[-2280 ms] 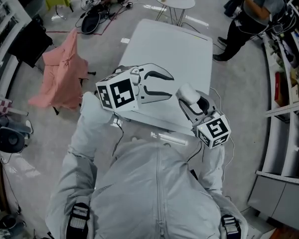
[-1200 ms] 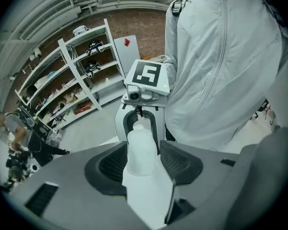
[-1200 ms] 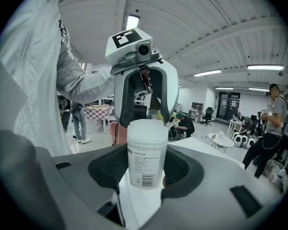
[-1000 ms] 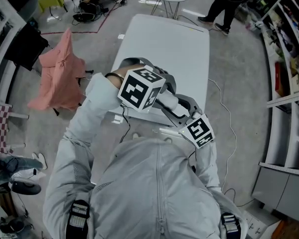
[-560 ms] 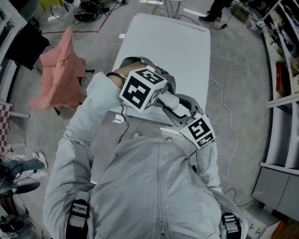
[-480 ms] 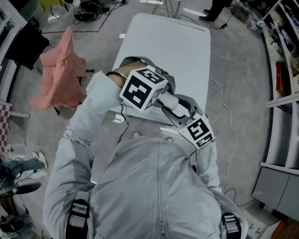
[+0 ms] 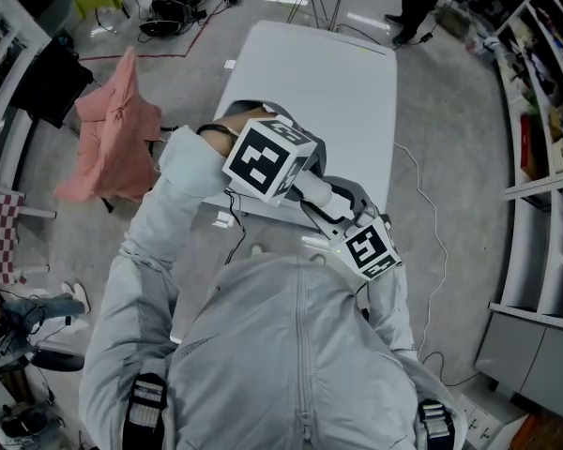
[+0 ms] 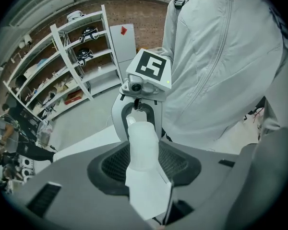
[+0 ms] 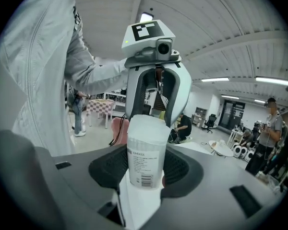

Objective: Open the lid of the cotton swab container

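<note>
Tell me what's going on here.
A person holds a cotton swab container between two handheld grippers. The right gripper grips its labelled lower end. The left gripper faces it, and its fingers have just been closing round the top end. The container looks unopened so far.

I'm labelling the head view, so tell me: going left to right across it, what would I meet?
Pink cloth → left hand-held gripper's cube → right hand-held gripper's cube → shelving.
</note>
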A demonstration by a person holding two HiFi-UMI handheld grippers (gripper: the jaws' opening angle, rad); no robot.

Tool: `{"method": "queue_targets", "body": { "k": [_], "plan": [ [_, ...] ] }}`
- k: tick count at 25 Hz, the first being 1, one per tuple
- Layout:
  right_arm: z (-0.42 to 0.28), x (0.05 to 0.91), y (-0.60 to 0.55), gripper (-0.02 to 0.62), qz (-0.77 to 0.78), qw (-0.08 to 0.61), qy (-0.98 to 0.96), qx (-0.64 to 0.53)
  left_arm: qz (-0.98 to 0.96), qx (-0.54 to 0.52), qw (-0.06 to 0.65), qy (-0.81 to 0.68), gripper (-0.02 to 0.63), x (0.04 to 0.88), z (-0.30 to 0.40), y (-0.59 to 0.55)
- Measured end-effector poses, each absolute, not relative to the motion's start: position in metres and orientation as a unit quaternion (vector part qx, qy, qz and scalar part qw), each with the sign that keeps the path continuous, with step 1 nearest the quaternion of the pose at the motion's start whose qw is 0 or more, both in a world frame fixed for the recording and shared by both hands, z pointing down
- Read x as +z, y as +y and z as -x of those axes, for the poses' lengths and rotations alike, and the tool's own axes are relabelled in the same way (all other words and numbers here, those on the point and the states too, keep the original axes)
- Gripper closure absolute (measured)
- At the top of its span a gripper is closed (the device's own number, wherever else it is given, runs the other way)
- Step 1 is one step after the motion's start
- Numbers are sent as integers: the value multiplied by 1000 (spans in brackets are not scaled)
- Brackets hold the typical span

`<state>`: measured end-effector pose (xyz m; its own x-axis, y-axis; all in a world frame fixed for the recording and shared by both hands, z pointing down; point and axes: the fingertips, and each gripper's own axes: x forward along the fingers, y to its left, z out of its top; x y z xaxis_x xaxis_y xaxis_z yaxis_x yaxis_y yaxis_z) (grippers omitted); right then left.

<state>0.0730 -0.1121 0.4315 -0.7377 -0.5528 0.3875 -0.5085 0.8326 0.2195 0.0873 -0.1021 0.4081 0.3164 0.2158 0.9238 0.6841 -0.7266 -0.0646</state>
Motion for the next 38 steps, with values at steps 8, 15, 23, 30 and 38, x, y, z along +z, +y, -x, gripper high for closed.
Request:
{"method": "queue_targets", "body": {
  "k": [8,15,23,30,38],
  "plan": [
    [-70,423,-109,379,-271,179,-946,-26,818,-441,188,-319,407,392,-88,-101],
    [-78,423,-112,379,-279,170,-945,-14,859,-381,203,-274,429,372,-97,-109],
    [-79,415,-107,379,-273,145,-951,-7,901,-316,215,-205,525,349,-115,-122],
    [-78,406,-107,379,-266,129,-955,-11,913,-312,216,-148,552,351,-125,-146],
    [-75,395,-107,379,-257,106,-960,-38,922,-308,194,-132,557,353,-129,-155]
  ]
}}
